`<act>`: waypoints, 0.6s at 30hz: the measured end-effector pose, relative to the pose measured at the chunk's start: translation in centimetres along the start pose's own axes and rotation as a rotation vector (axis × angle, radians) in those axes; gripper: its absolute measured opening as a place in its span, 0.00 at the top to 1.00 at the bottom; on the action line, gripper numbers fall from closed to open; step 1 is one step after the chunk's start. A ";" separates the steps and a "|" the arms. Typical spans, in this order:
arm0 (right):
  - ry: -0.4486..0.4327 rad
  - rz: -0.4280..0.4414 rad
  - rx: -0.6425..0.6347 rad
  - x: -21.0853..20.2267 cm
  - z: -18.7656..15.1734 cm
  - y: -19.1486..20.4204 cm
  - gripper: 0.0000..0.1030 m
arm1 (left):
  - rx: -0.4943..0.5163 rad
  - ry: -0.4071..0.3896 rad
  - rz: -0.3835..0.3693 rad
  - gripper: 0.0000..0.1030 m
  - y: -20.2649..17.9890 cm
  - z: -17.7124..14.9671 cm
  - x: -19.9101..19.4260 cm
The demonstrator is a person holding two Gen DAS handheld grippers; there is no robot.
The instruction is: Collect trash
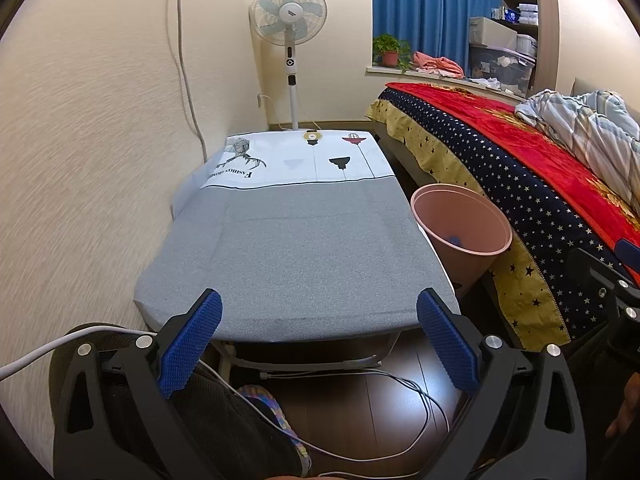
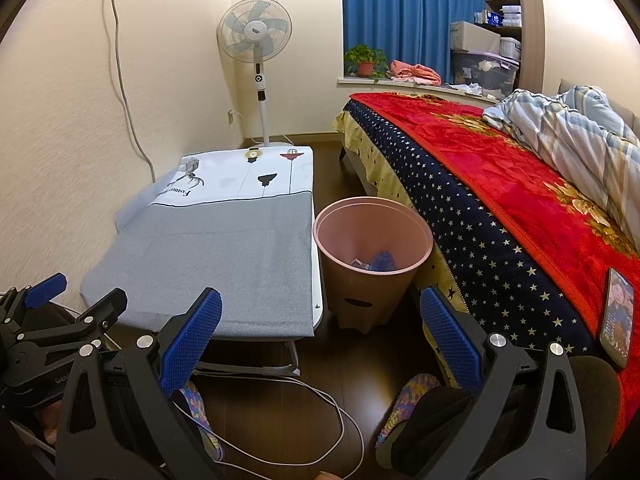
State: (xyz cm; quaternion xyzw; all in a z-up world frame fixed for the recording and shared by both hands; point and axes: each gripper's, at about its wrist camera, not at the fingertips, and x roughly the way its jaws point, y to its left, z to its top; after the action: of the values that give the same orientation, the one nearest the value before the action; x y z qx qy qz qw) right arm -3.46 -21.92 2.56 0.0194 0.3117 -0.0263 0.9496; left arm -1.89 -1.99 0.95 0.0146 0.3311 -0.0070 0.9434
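Left wrist view: the left gripper (image 1: 319, 336) hangs with its jaws spread wide and nothing between them, low at the near end of the table (image 1: 296, 248). The tabletop is bare; no loose trash shows on it. One pink bin (image 1: 460, 228) stands between the table and the bed (image 1: 500, 152), with a scrap of blue at its bottom. One white cable (image 1: 420, 396) loops over the floor under the gripper, and that, I judge, is the main hazard: a low reach could snag it (or the person's slipper (image 1: 260, 396) could).

Right wrist view: the right gripper (image 2: 320, 332) is likewise released and empty, aimed near the bin (image 2: 372, 216). The trash (image 2: 374, 262) lies inside, crumpled blue and pale pieces; I cannot count them. One phone (image 2: 618, 316) rests on the bed edge just beside the gripper's right finger, so a careless swing could knock it off. A bump on the bin's rim could tip it. Two slippers show, one fan (image 2: 256, 36), one plant (image 2: 364, 58), and two grippers, the left one (image 2: 68, 292) at the frame's edge.
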 end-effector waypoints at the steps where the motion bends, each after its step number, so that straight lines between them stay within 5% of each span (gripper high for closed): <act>1: 0.000 -0.001 0.000 0.0 0.0 0.0 0.05 | 0.000 0.000 0.001 0.08 0.0 0.0 0.0; 18: 0.001 0.002 -0.010 -0.1 -0.4 0.3 0.05 | -0.001 -0.005 0.014 0.08 -0.1 -0.4 0.0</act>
State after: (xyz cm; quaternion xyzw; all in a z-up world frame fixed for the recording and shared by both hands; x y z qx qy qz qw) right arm -3.77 -21.59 2.36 0.0153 0.3121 -0.0237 0.9496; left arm -2.13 -2.07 0.64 0.0164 0.3285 -0.0002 0.9443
